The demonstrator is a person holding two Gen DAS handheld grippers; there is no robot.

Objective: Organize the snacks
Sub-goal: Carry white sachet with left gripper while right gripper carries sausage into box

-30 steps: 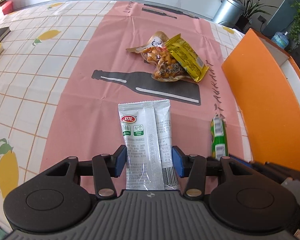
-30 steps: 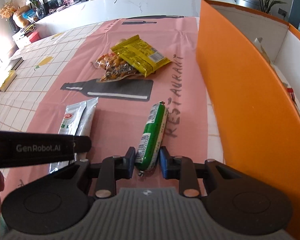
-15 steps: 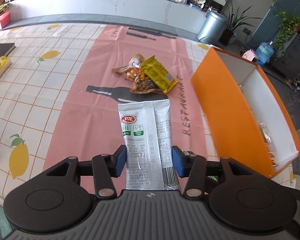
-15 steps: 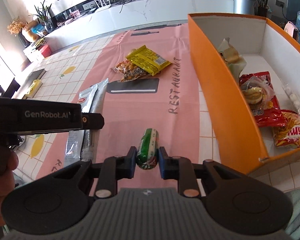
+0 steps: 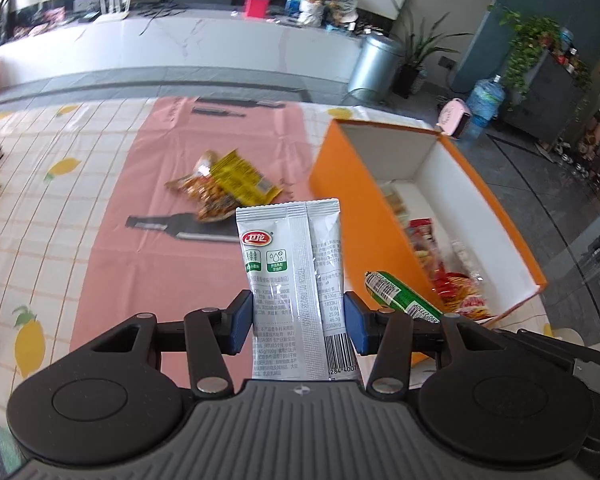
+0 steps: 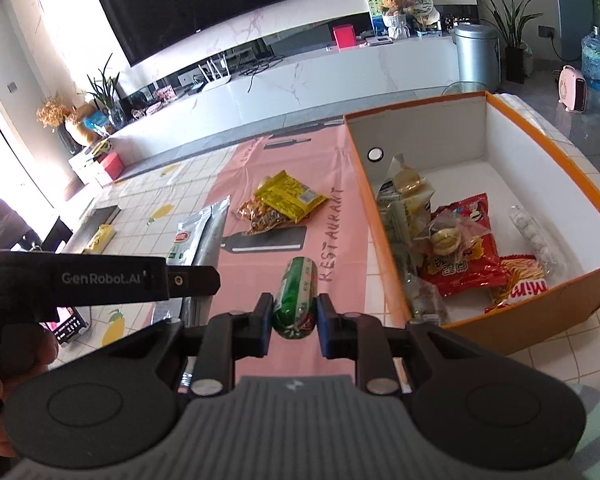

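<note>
Left wrist view: the left gripper has its blue pads clamped on the sides of a silver snack sachet, which stands upright between them, clear of the tabletop.
Right wrist view: the right gripper is closed on a green sausage stick, held by its near end and pointing away from the camera, above the pink runner.
Left gripper body: it shows as a black bar at the left of the right wrist view, with a hand under it.
Orange box: open-topped, it stands on the tabletop to the right of the runner, near the right edge; the sausage hangs just left of its near left wall.
Box contents: a red snack bag, pale wrapped biscuits and other packets already lie on its white floor.
Left on the runner: a yellow packet lies over a clear bag of nuts, further off towards the far edge.
Step in hand: both loads appear lifted and in transit to the box.
Next move: each gripper probably has to pass over the near left wall, stop above a bare stretch of floor, then part its jaws; the tall sachet likely needs extra clearance at the rim.
After that: the two packets on the runner remain to be fetched.
</note>
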